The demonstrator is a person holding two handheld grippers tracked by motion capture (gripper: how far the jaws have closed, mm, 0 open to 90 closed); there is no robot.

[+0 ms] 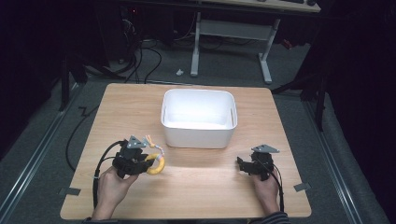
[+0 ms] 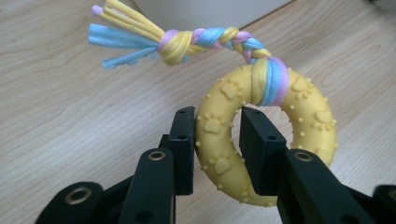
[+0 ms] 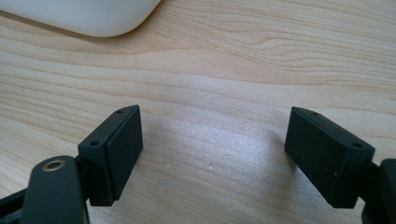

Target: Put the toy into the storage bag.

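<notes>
The yellow ring toy [image 2: 261, 140], with its braided rope tail [image 2: 187, 39], is clamped on one side of its band by the left gripper [image 2: 217, 149], at lower left of the high view, just short of the white bin [image 1: 198, 135]. The pickup appears done; carrying the toy over and dropping it into the bin is judged left. The right gripper [image 3: 212, 158] is held wide open and empty over the table [image 3: 261, 56] at lower right.

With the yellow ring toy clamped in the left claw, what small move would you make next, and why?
Probably carry it forward and to the right, toward the white bin. The left claw is shut on the yellow ring toy, one jaw through its hole, and the bin stands open just beyond. The right claw is open over bare table.
</notes>
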